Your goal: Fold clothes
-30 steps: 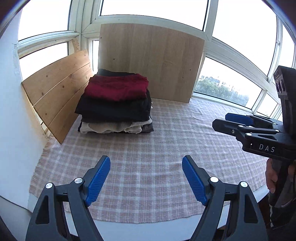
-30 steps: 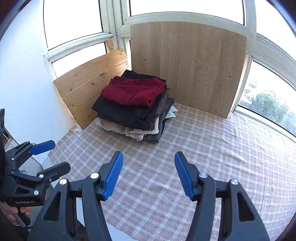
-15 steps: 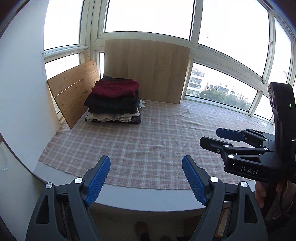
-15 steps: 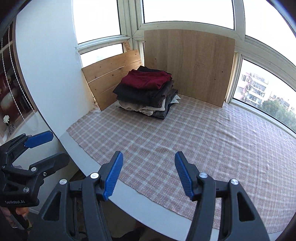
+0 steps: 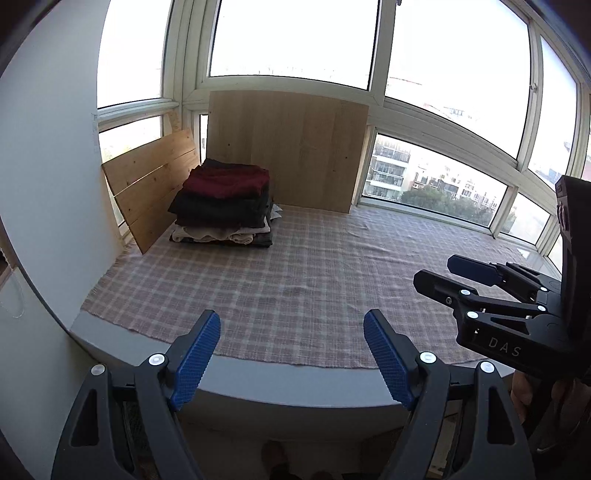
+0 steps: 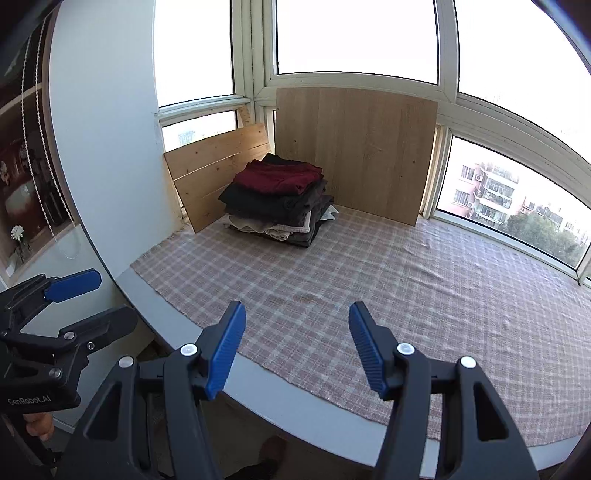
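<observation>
Left wrist view: left gripper [image 5: 291, 354] fingers spread wide, holding nothing, poised over the near edge of the tabletop [image 5: 295, 384]; right gripper [image 5: 454, 275] likewise agape and empty. Stack of folded clothes [image 5: 225, 206], maroon garment [image 6: 279, 177] on top, sits on the plaid cloth [image 6: 369, 288] in the far left corner against the wooden boards [image 6: 354, 147], well apart from both sets of fingers.

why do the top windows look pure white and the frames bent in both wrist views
Left wrist view: upper window panes are blown out by daylight, and the fisheye bows the frames; the stack of folded clothes sits backlit and dim. Right wrist view: same white panes, but the maroon top garment reads clearly.
</observation>
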Tool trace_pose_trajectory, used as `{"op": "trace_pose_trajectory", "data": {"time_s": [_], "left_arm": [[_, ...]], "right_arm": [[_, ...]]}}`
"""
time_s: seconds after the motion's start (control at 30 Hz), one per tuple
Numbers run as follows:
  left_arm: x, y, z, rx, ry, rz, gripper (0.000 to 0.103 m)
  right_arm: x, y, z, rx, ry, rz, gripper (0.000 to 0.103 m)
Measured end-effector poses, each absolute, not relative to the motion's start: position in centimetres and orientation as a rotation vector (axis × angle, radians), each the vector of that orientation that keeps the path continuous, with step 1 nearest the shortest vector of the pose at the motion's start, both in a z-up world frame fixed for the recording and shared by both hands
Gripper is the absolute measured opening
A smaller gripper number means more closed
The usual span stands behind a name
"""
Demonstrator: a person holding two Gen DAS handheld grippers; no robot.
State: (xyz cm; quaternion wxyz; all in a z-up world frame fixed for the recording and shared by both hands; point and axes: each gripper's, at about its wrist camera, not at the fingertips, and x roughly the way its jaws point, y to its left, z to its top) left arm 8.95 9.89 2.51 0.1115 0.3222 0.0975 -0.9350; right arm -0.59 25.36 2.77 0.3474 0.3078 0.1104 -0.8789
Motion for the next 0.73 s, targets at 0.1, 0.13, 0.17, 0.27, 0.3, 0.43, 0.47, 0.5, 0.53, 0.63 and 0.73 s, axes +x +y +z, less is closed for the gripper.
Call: {"op": "trace_pose_trajectory", "data": {"time_s": [0.1, 0.13, 0.17, 0.27, 0.3, 0.43, 0.47, 0.5, 0.53, 0.63, 0.73], "left_arm": [[8.9, 10.7, 2.8, 0.949, 0.269, -2.745, 0.079], [9.0, 11.0, 2.8, 0.947, 0.266, -2.752, 0.079], [9.0, 11.2, 2.9, 0.943, 0.257, -2.753, 0.079], [9.2, 12.2, 3.1, 0.921, 0.222, -2.747, 0.079], [9.2, 12.5, 3.2, 0.917, 0.213, -2.748, 0.079], [9.4, 13.8, 3.1, 0.909, 0.186, -2.744, 0.079], [9.4, 14.1, 3.1, 0.909, 0.177, -2.742, 0.079], [9.4, 14.3, 3.0, 0.911, 0.171, -2.740, 0.079], [9.4, 14.6, 3.0, 0.914, 0.165, -2.739, 0.079], [9.3, 15.0, 3.1, 0.918, 0.165, -2.735, 0.079], [9.3, 15.2, 3.2, 0.910, 0.169, -2.731, 0.079]], "right_arm": [[-0.6, 26.4, 2.8, 0.808, 0.274, -2.292, 0.058], [-0.6, 26.8, 2.9, 0.809, 0.275, -2.297, 0.058], [-0.6, 27.1, 2.9, 0.806, 0.275, -2.303, 0.058], [-0.6, 28.1, 3.0, 0.801, 0.271, -2.317, 0.058], [-0.6, 28.5, 3.0, 0.800, 0.269, -2.321, 0.058], [-0.6, 29.7, 2.7, 0.803, 0.264, -2.327, 0.058], [-0.7, 29.9, 2.6, 0.805, 0.262, -2.327, 0.058], [-0.7, 30.2, 2.5, 0.808, 0.260, -2.324, 0.058], [-0.7, 30.4, 2.4, 0.809, 0.259, -2.322, 0.058], [-0.6, 30.9, 2.4, 0.807, 0.261, -2.319, 0.058], [-0.6, 31.3, 2.4, 0.806, 0.265, -2.318, 0.058]]}}
